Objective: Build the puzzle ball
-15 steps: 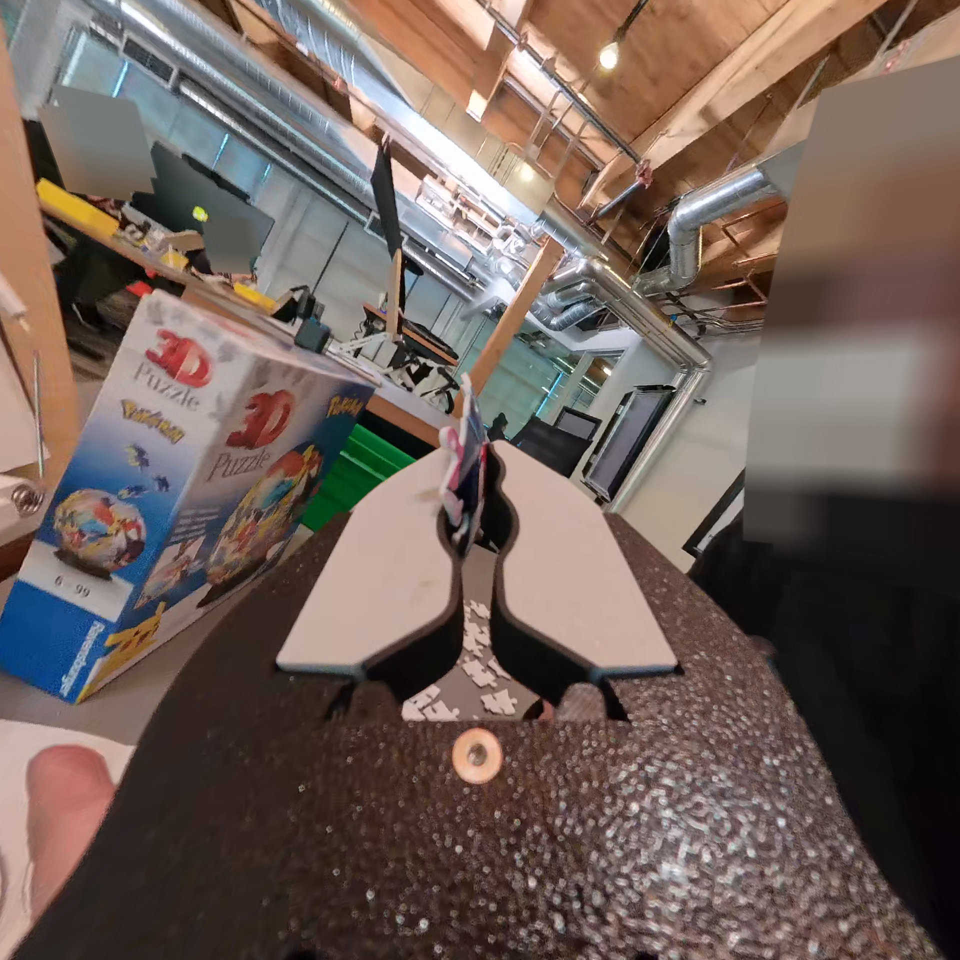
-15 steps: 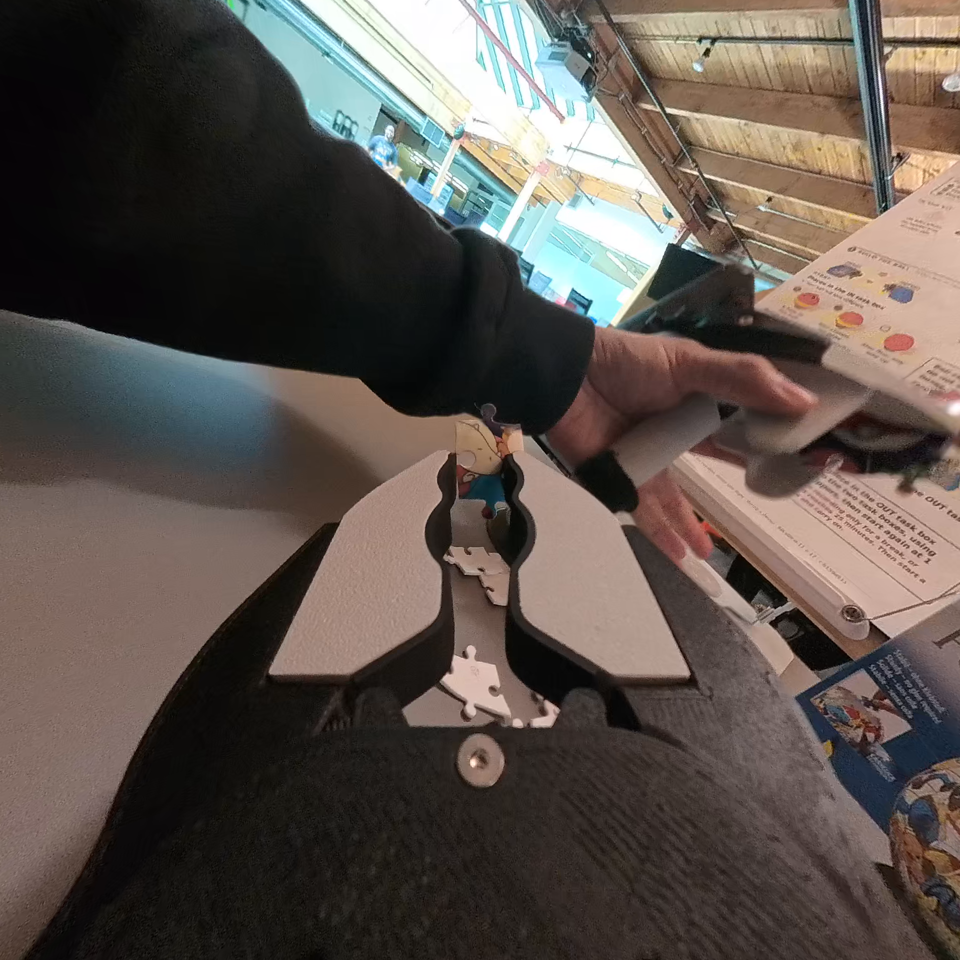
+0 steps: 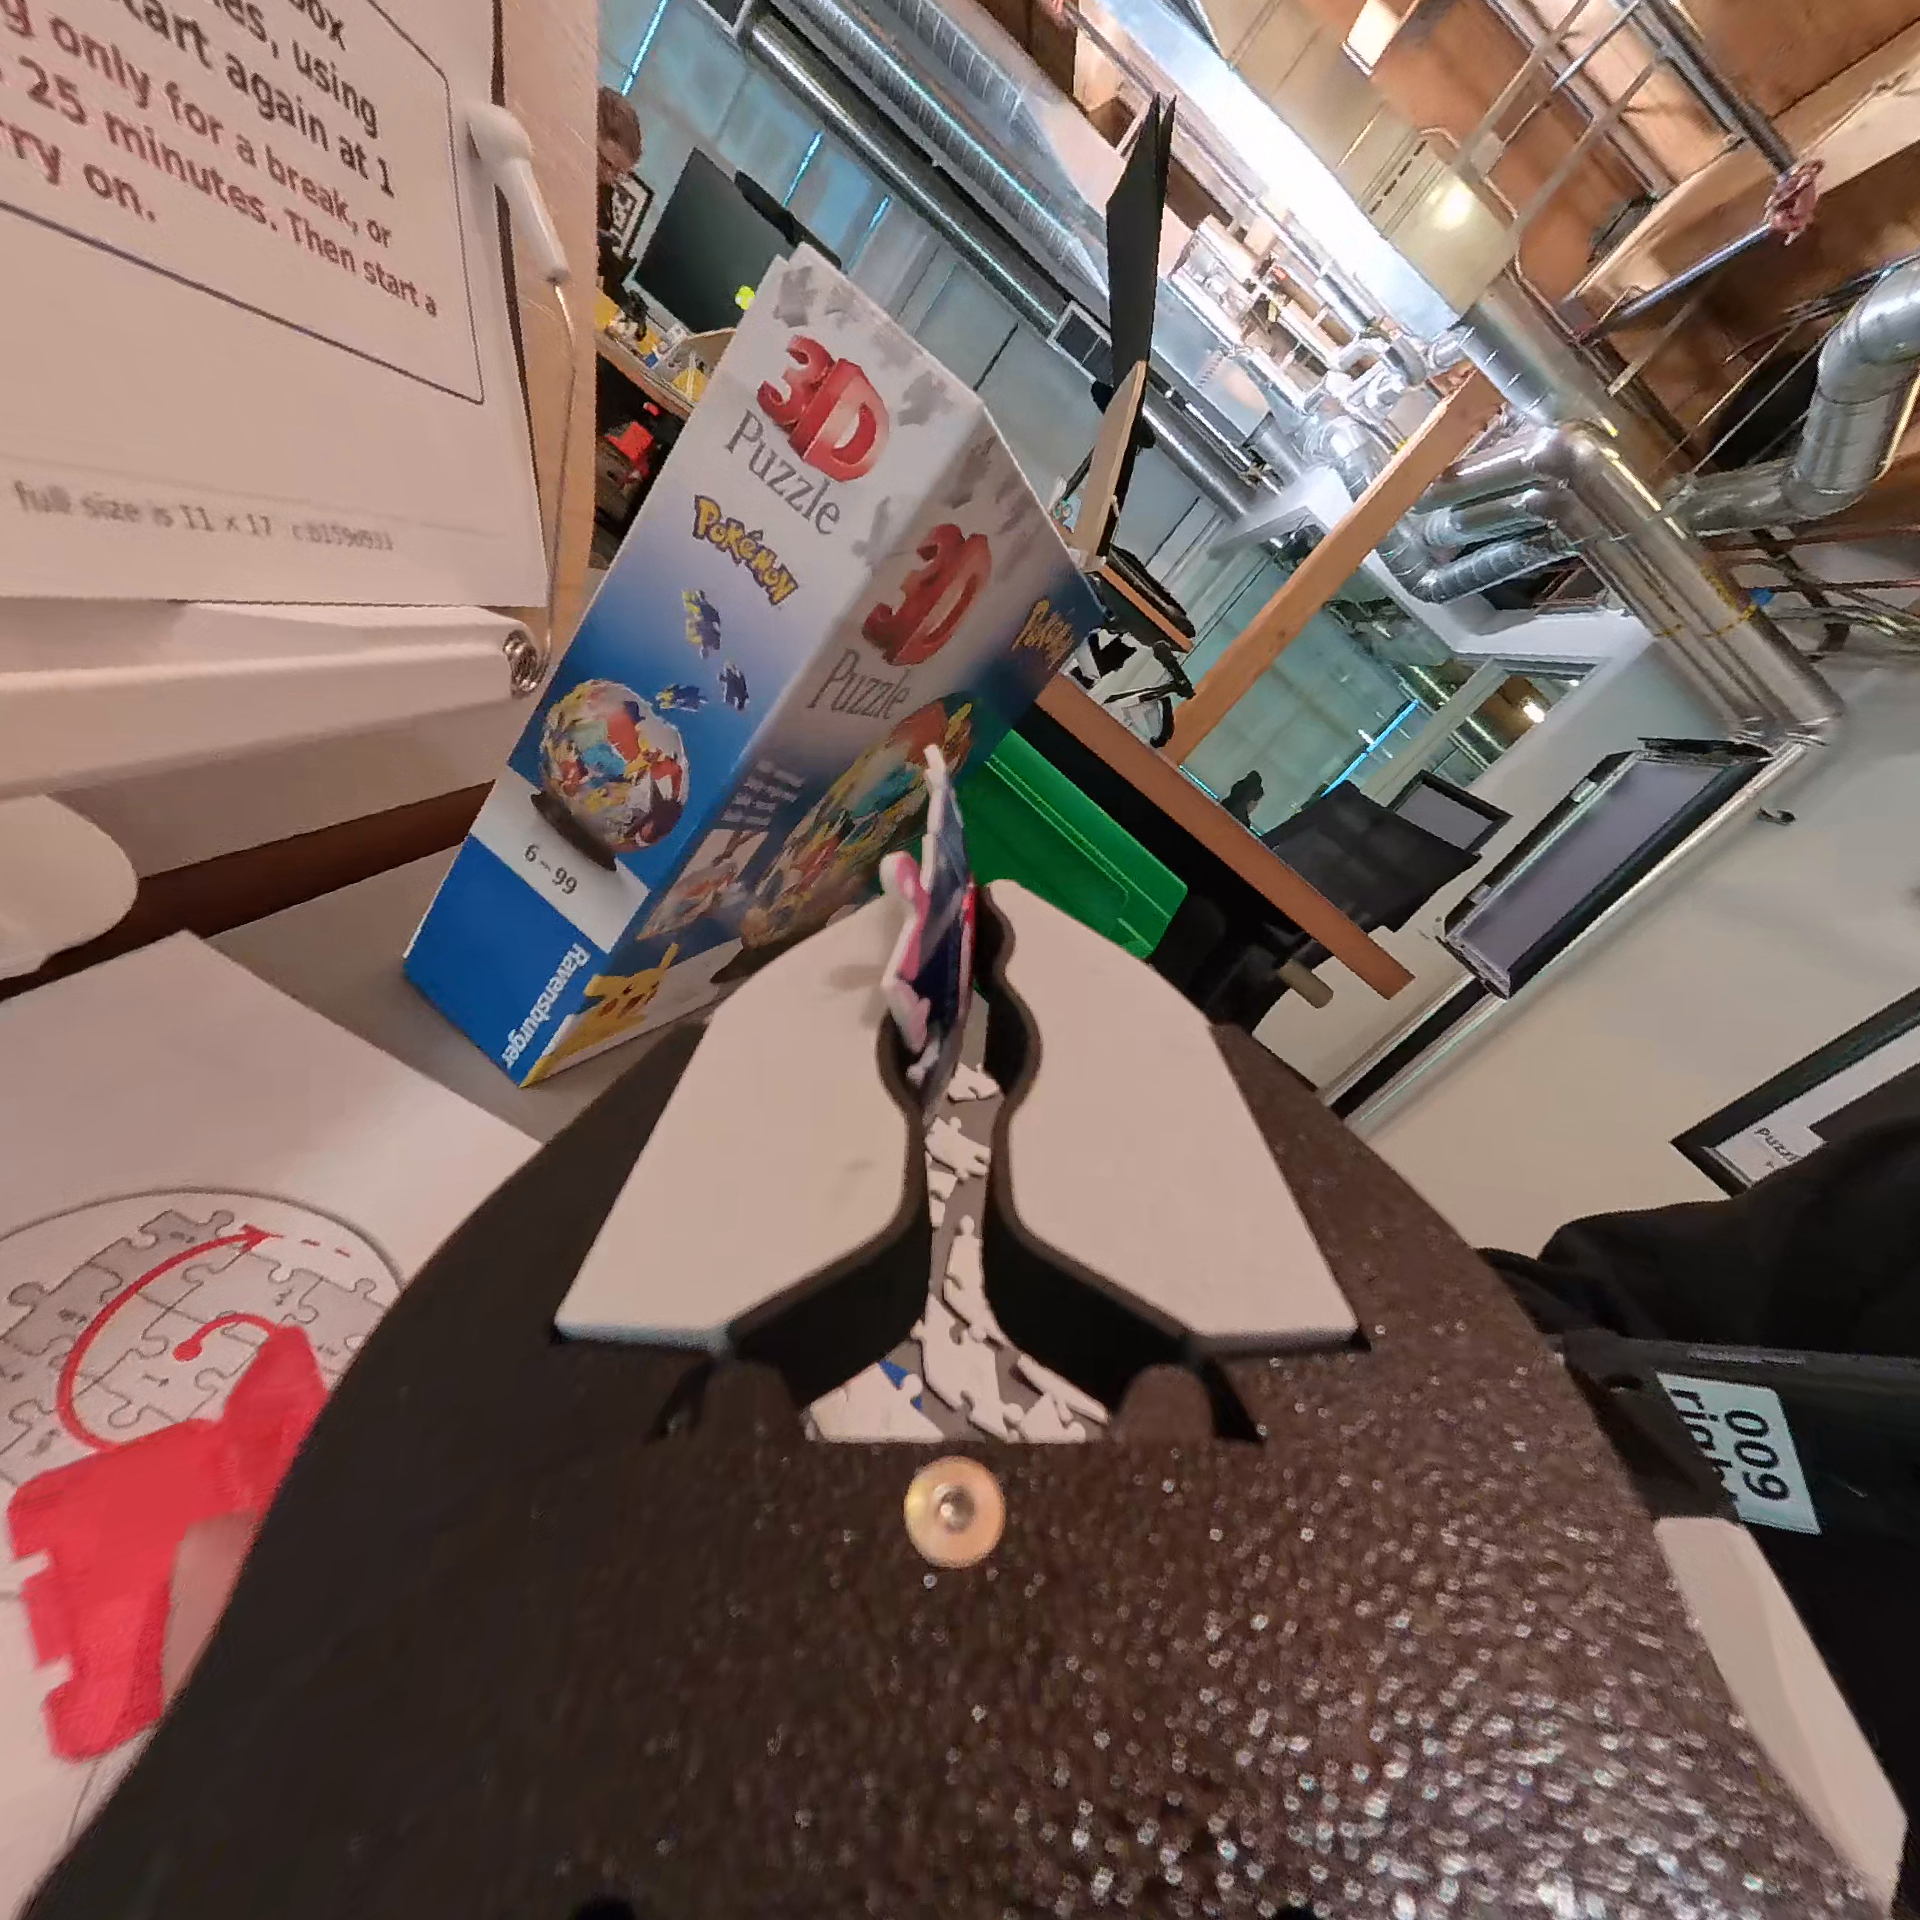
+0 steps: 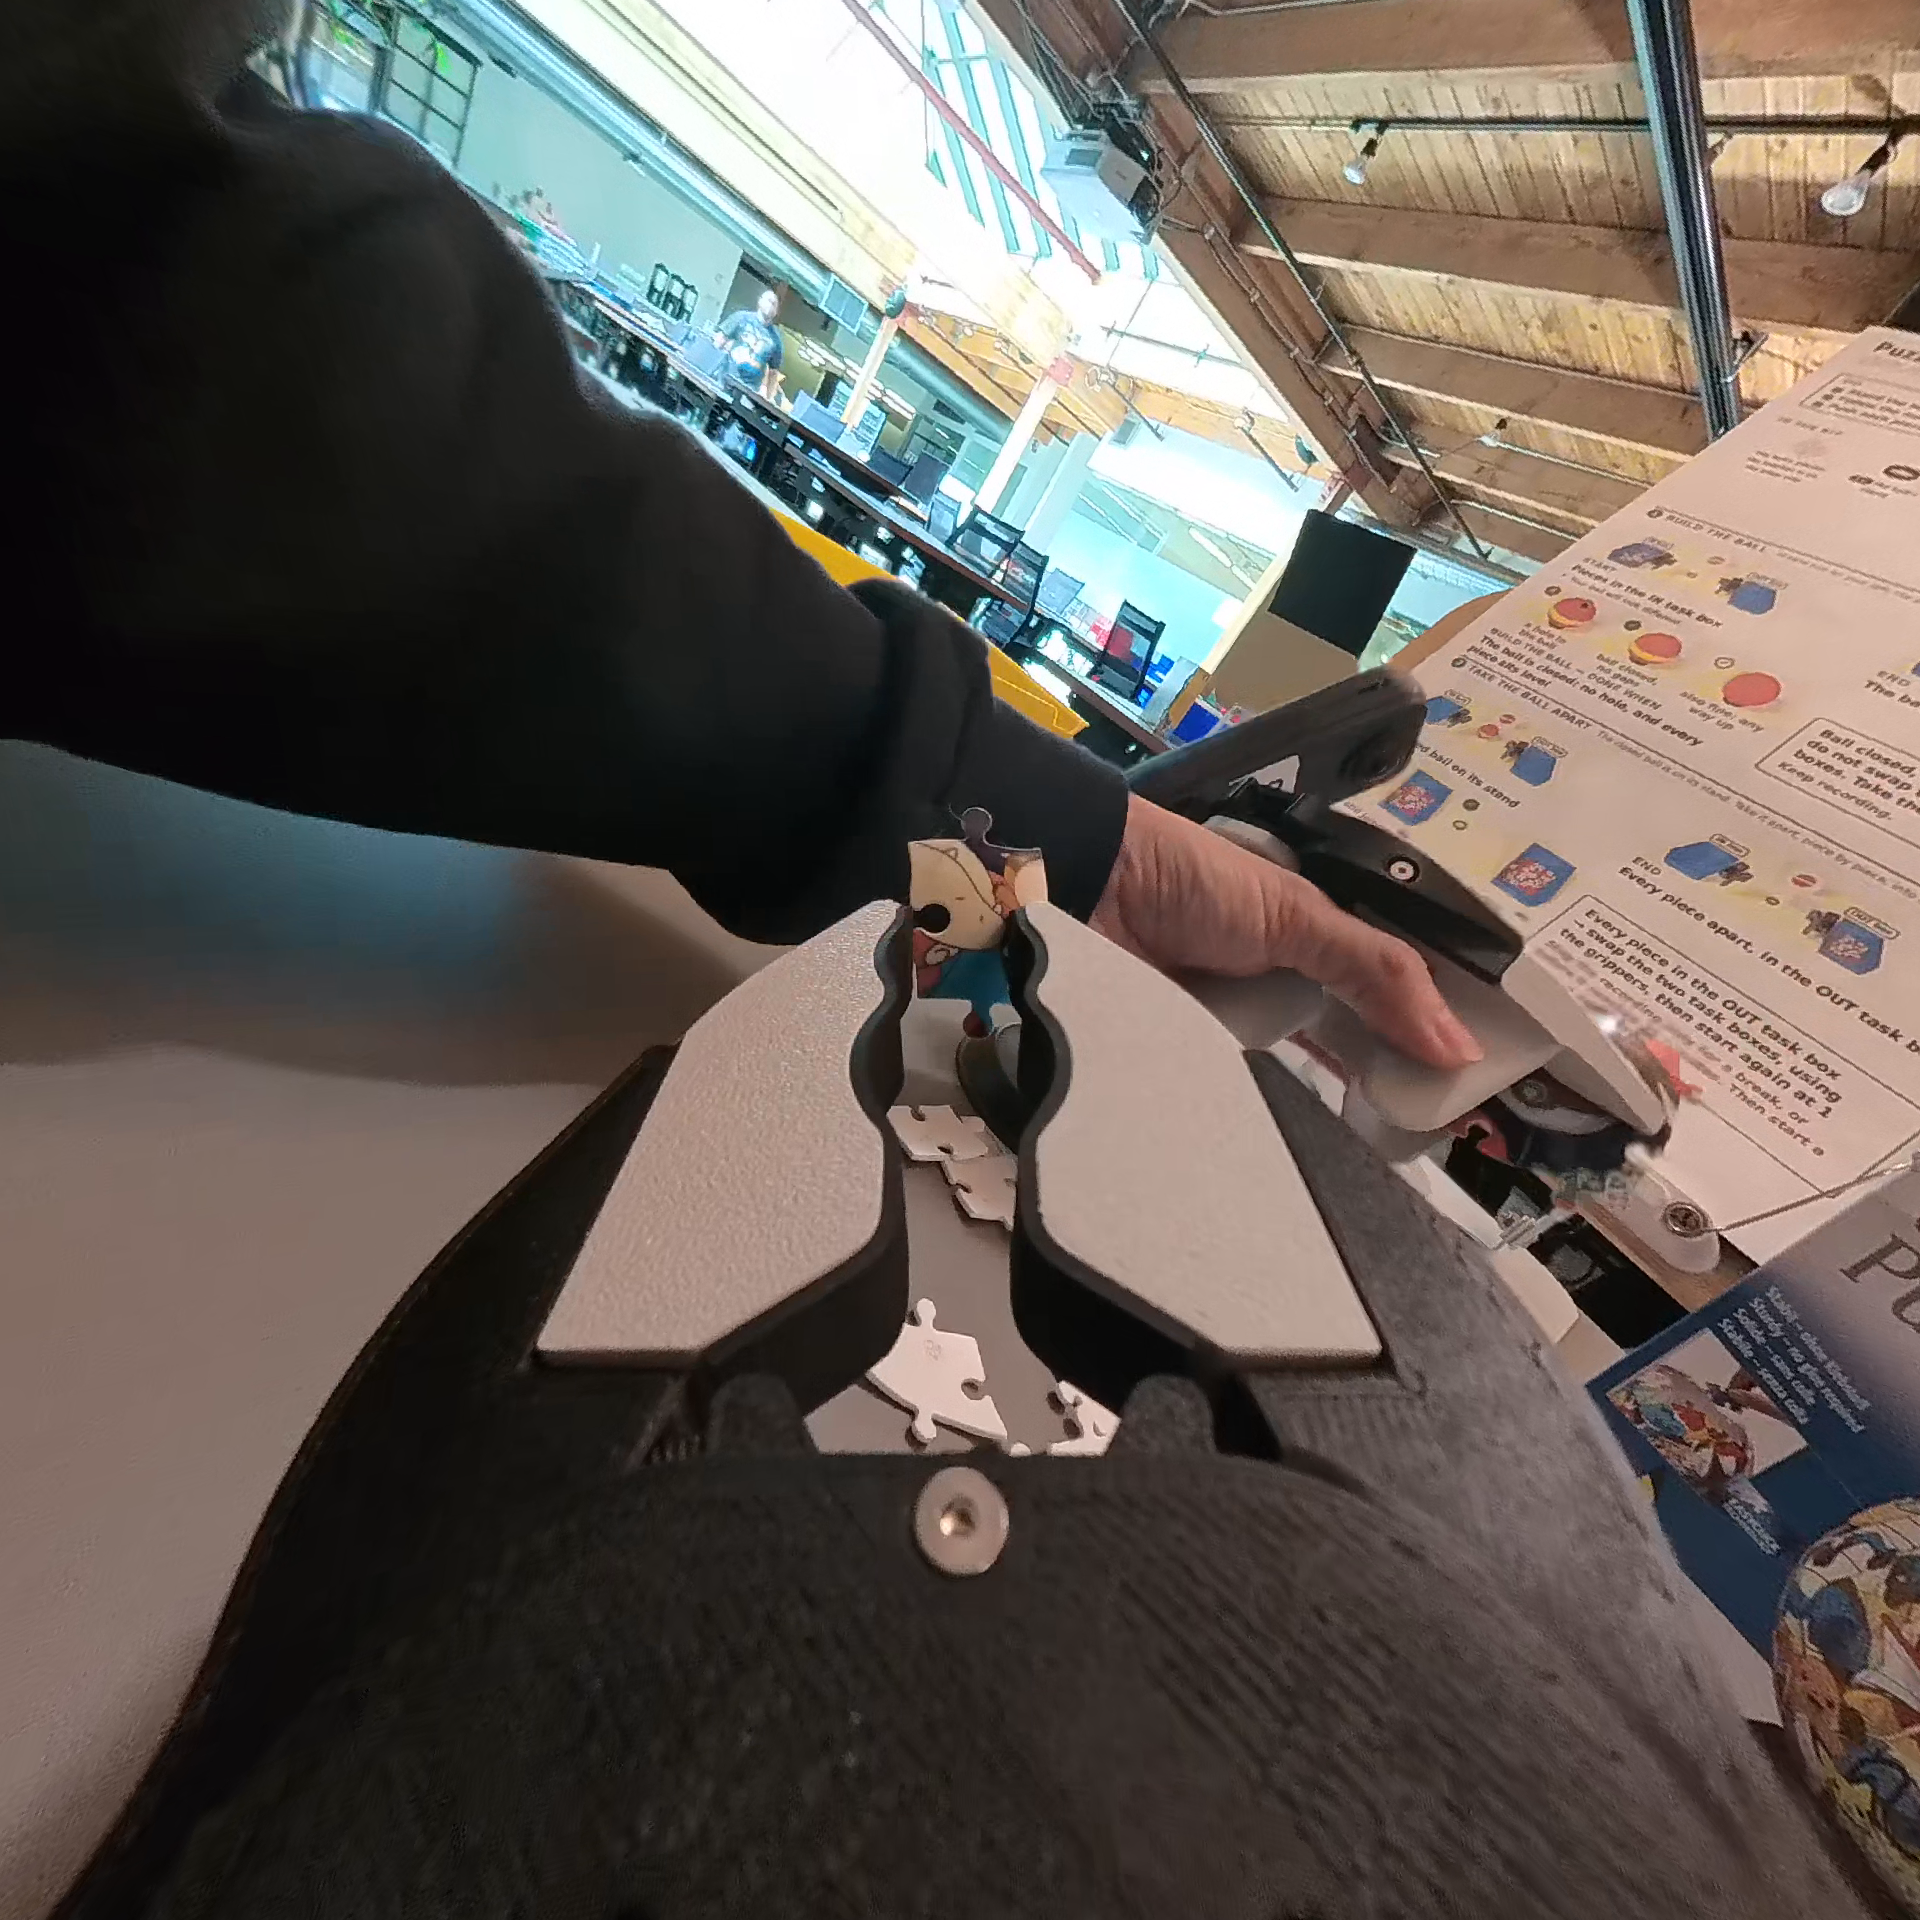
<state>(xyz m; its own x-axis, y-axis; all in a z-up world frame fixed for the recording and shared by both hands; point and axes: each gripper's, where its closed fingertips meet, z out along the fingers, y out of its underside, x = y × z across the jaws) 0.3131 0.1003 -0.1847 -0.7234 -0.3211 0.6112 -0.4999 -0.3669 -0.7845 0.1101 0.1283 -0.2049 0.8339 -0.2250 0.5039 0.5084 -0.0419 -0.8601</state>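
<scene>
An open-plan workshop office. Exposed wooden ceiling beams and silver ducts run overhead. Rows of desks with monitors fill it.

I read bright daylight from high windows; ceiling bulbs glare; fisheye bends edges; the red sheet blurs.

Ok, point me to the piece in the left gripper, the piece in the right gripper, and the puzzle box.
Left gripper's piece (image 3: 932,940), left wrist view, on its edge-on pink and blue body.
Right gripper's piece (image 4: 966,902), right wrist view, on its printed face.
Puzzle box (image 3: 717,665), left wrist view, on its front panel.
</scene>
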